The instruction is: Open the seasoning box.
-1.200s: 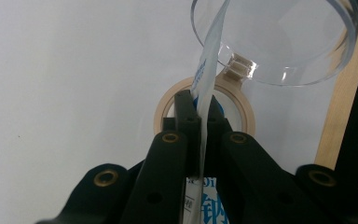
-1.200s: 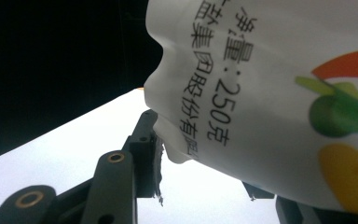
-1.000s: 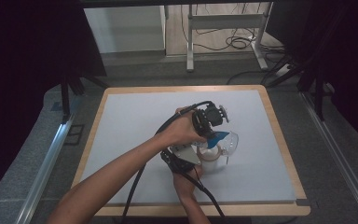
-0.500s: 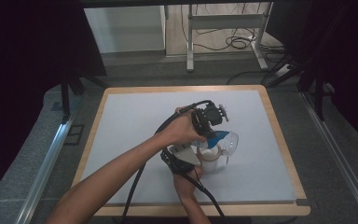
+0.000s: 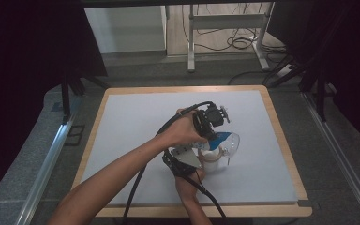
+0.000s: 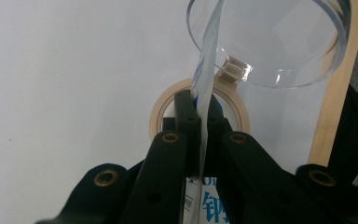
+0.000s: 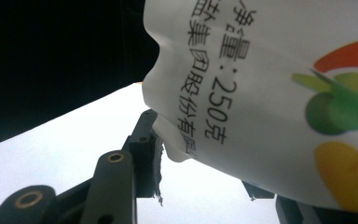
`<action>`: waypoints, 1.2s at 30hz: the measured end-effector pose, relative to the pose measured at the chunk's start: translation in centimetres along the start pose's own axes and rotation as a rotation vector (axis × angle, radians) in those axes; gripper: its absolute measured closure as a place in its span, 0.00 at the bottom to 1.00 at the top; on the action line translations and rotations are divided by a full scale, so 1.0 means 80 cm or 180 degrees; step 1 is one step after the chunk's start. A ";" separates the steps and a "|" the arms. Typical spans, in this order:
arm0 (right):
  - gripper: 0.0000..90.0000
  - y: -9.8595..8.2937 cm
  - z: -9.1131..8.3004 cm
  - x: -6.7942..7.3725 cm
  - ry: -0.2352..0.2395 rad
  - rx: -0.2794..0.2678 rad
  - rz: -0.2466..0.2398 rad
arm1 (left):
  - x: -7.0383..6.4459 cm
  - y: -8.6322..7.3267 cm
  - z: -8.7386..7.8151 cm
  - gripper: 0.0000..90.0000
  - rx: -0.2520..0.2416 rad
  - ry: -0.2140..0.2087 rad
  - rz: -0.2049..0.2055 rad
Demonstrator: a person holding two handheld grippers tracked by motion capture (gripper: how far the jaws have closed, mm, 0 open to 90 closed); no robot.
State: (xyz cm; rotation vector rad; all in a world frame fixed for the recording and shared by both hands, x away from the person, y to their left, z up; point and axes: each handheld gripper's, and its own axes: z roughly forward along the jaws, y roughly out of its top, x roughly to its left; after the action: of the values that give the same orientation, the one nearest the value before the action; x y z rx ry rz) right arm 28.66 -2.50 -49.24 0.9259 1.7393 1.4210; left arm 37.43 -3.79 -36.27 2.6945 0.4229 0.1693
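A white and blue printed bag [image 5: 217, 138] hangs tilted over a round jar with a tan rim [image 5: 212, 158] right of the table's middle. The jar's clear hinged lid [image 5: 233, 140] stands open. My left gripper [image 5: 211, 135], reaching in from above, is shut on the bag's thin flat edge [image 6: 206, 70], with the jar's tan ring [image 6: 156, 114] and the lid [image 6: 279, 42] beyond its jaws. My right gripper [image 5: 198, 154] comes up from below. The bulging white bag [image 7: 270, 84], printed with text and fruit pictures, sits between its jaws [image 7: 200, 158] and covers most of the right one.
The white table top [image 5: 136, 126] has a wooden border [image 5: 281, 140]. Both grippers' black cables [image 5: 140, 178] trail back over the front edge. Dark curtains and a metal stand [image 5: 225, 21] lie beyond the far edge.
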 end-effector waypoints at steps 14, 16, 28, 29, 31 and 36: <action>0.61 -0.010 0.001 0.002 0.0039 0.0057 -0.0033 | 0.007 -0.009 0.000 1.00 -0.0091 -0.0059 -0.0057; 0.61 -0.013 0.001 0.003 0.0050 0.0086 -0.0033 | 0.008 -0.011 0.001 1.00 -0.0083 -0.0072 -0.0072; 0.60 -0.025 -0.001 0.001 0.0107 0.0193 -0.0002 | 0.014 -0.019 -0.001 1.00 -0.0192 -0.0122 -0.0148; 0.60 -0.028 -0.003 -0.001 0.0102 0.0226 -0.0003 | 0.014 -0.019 -0.001 1.00 -0.0204 -0.0129 -0.0146; 0.59 -0.032 -0.004 -0.001 0.0098 0.0246 0.0002 | 0.015 -0.021 0.000 1.00 -0.0209 -0.0146 -0.0156; 0.59 -0.040 -0.006 -0.004 0.0089 0.0297 -0.0003 | 0.016 -0.024 -0.001 1.00 -0.0252 -0.0168 -0.0181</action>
State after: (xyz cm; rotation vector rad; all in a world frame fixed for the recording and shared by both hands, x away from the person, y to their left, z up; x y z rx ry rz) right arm 28.08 -3.47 -52.27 0.9583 1.8398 1.3683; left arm 38.11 -1.68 -36.89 2.5999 0.4661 0.0963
